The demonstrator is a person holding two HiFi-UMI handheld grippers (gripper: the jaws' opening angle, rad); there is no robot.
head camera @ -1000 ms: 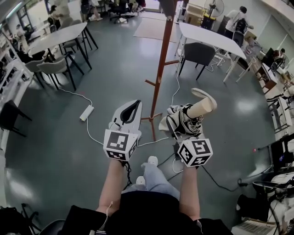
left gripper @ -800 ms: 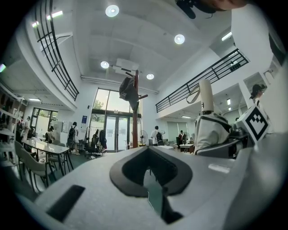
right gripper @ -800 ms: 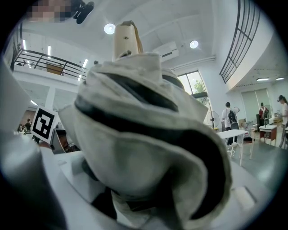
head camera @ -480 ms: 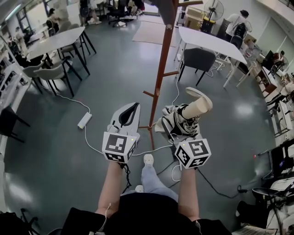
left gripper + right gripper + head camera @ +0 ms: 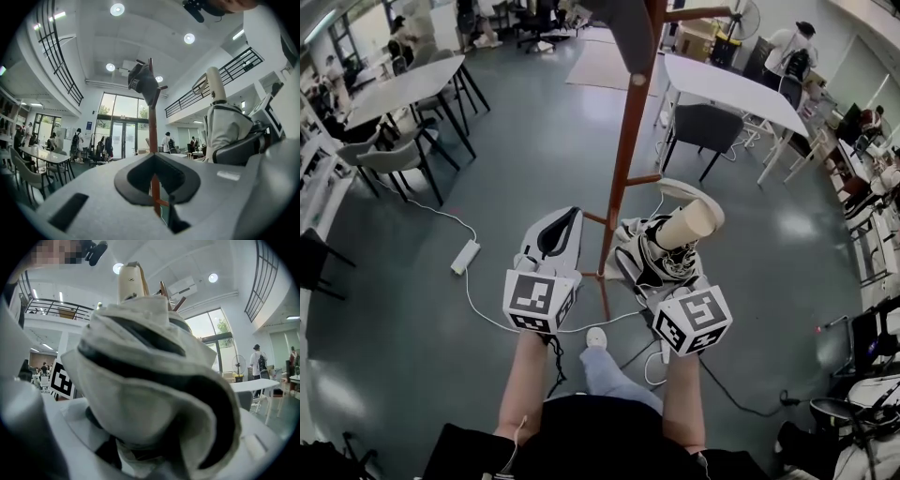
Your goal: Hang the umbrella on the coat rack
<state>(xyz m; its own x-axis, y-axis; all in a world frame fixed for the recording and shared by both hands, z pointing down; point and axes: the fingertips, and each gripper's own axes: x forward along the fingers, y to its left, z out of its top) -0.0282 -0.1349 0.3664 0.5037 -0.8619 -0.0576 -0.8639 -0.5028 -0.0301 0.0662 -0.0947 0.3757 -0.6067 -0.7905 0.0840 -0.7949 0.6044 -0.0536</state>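
The folded umbrella, white and black cloth with a beige handle, stands upright in my right gripper, which is shut on it. In the right gripper view the cloth fills the picture and hides the jaws. The red-brown coat rack rises just ahead, between the two grippers, with pegs low on the pole. A dark item hangs near its top. My left gripper is left of the pole, shut and holding nothing; the pole shows beyond its tips.
White tables and grey chairs stand behind the rack, and more tables at far left. A power strip and its white cable lie on the floor at left. People stand far off by the back wall.
Both grippers and the umbrella have come closer to the coat rack. The pole looms larger and now stands directly between them. The grip on the umbrella is unchanged.
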